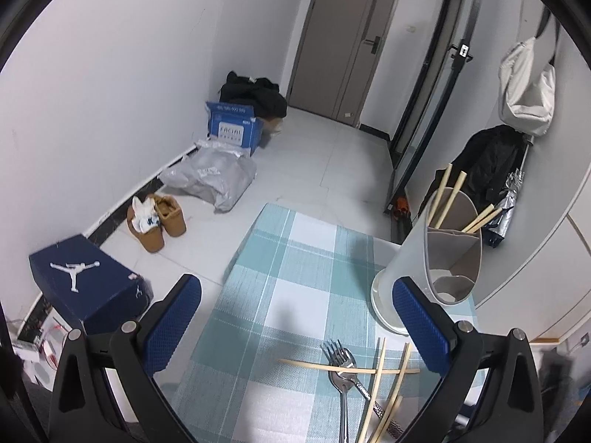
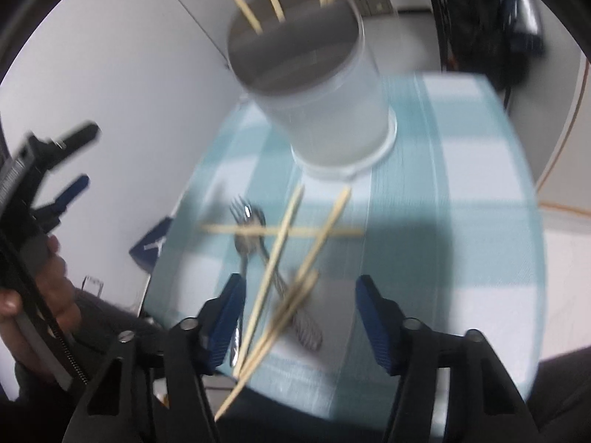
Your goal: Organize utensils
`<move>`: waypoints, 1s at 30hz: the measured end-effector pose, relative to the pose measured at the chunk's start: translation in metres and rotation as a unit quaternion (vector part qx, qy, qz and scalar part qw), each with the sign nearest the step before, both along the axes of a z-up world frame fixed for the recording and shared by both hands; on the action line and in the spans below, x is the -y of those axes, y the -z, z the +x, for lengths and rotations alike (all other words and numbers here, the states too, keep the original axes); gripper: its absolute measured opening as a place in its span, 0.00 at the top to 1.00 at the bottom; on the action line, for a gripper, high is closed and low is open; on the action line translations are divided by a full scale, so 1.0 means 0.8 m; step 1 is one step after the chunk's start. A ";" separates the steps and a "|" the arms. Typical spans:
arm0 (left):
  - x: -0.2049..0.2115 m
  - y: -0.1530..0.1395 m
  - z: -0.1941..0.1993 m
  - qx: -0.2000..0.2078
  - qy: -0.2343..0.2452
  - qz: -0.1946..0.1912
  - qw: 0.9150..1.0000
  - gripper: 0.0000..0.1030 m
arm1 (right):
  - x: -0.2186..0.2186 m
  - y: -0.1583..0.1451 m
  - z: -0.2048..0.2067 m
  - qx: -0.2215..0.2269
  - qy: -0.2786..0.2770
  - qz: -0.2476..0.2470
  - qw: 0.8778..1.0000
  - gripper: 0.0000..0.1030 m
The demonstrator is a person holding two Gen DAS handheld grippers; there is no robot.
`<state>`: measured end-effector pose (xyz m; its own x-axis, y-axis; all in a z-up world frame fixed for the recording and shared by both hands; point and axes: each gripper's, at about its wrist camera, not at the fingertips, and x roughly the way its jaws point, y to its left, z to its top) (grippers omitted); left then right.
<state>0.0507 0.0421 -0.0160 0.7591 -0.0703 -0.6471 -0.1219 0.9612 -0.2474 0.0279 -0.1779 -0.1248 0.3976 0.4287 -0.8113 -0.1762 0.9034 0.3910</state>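
Spread wide and holding nothing, the jaws of the left gripper (image 1: 297, 325) frame the teal-and-white checked cloth on the worktop (image 1: 280, 265), with a dark blue shoe box (image 1: 86, 280) on the floor off to the left. Between the blue pads lie two silver metal forks (image 1: 341, 365) crossed by loose pale bamboo chopsticks (image 1: 376, 380), and just right of them stands the grey cylindrical divided utensil holder (image 1: 432, 254) with more chopsticks upright in it. Jaws of the right gripper (image 2: 299, 317) are likewise apart and empty, poised over that same blurred heap.
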 end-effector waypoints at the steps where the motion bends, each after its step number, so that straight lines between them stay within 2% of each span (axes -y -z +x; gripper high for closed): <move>1: -0.002 0.001 0.000 -0.005 -0.002 -0.005 1.000 0.01 | -0.001 0.006 0.000 -0.007 -0.001 -0.004 1.000 0.51; 3: -0.006 0.004 0.003 -0.014 -0.001 -0.017 1.000 0.01 | -0.007 0.019 0.004 -0.025 0.000 -0.018 1.000 0.62; 5: -0.008 0.005 0.004 -0.021 -0.004 -0.024 0.999 0.01 | -0.009 0.033 0.009 -0.047 0.003 -0.015 0.999 0.68; 11: -0.009 -0.002 -0.003 -0.007 -0.007 -0.014 1.000 0.01 | -0.012 0.047 0.016 -0.064 0.019 -0.006 0.998 0.72; 15: -0.018 0.000 -0.001 -0.016 -0.011 -0.033 0.999 0.01 | -0.029 0.041 0.017 -0.057 0.015 -0.059 0.997 0.79; 18: -0.024 0.001 0.001 -0.018 -0.015 -0.046 0.999 0.01 | -0.046 0.040 0.019 -0.049 0.010 -0.105 0.993 0.80; 24: -0.024 -0.006 -0.005 -0.002 -0.015 -0.037 0.999 0.01 | -0.065 0.039 0.028 -0.048 0.001 -0.146 0.988 0.82; 27: -0.025 -0.005 -0.004 -0.006 -0.016 -0.037 0.999 0.01 | -0.069 0.040 0.031 -0.044 -0.006 -0.166 0.985 0.89; 30: -0.029 -0.002 -0.002 -0.011 -0.019 -0.040 0.999 0.01 | -0.064 0.041 0.031 -0.042 -0.001 -0.160 0.986 0.94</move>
<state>0.0493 0.0651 -0.0147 0.7482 -0.0942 -0.6567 -0.1635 0.9331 -0.3203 0.0531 -0.1264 -0.1575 0.3215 0.1458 -0.9356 -0.1578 0.9825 0.0989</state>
